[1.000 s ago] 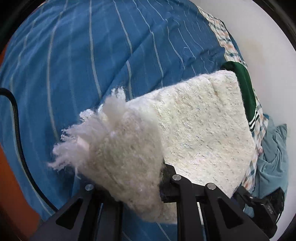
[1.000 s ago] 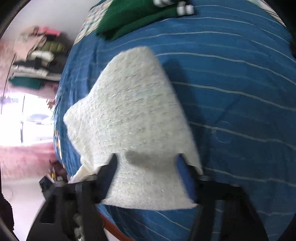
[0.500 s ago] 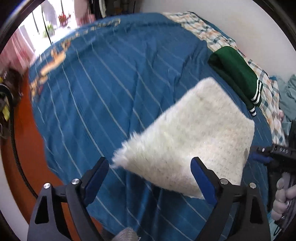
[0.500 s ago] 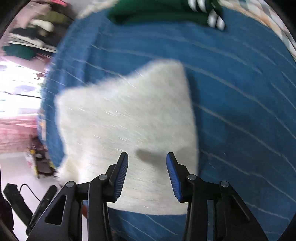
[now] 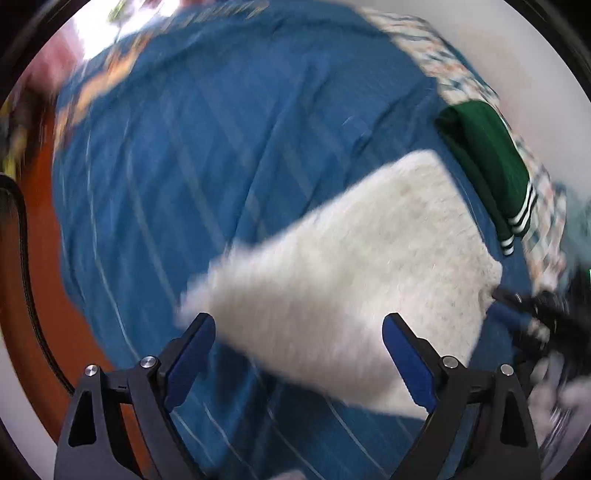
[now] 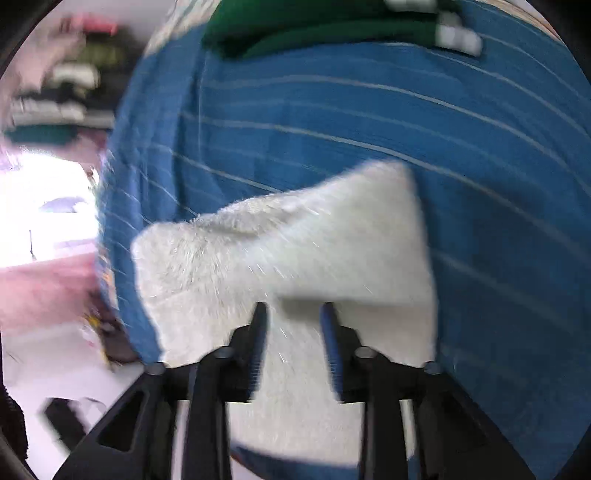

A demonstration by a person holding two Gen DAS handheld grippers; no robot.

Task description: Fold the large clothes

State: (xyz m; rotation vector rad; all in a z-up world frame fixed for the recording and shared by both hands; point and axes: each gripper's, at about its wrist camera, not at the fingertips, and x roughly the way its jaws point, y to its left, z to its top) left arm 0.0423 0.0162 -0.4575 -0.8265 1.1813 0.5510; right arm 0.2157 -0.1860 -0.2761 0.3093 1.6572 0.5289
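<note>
A folded fluffy white garment (image 5: 369, 258) lies on the blue striped bedspread (image 5: 221, 147). My left gripper (image 5: 299, 334) is open and empty, its blue-padded fingers spread wide just above the garment's near edge. In the right wrist view the same white garment (image 6: 295, 251) lies in front of my right gripper (image 6: 293, 317), whose jaws stand partly open over the fabric's near edge, gripping nothing. The right gripper also shows at the right edge of the left wrist view (image 5: 524, 306). Both views are motion-blurred.
A folded green garment with white stripes (image 5: 487, 166) lies past the white one, also in the right wrist view (image 6: 314, 26). A checked cloth (image 5: 546, 206) lies beside it. Stacked clothes (image 6: 62, 81) sit on shelves at left. An orange floor (image 5: 40, 295) borders the bed.
My left gripper let go of the white garment's fluffy edge, opened wide and pulled back. My right gripper narrowed its jaws over the garment, which now lies flat on the bed.
</note>
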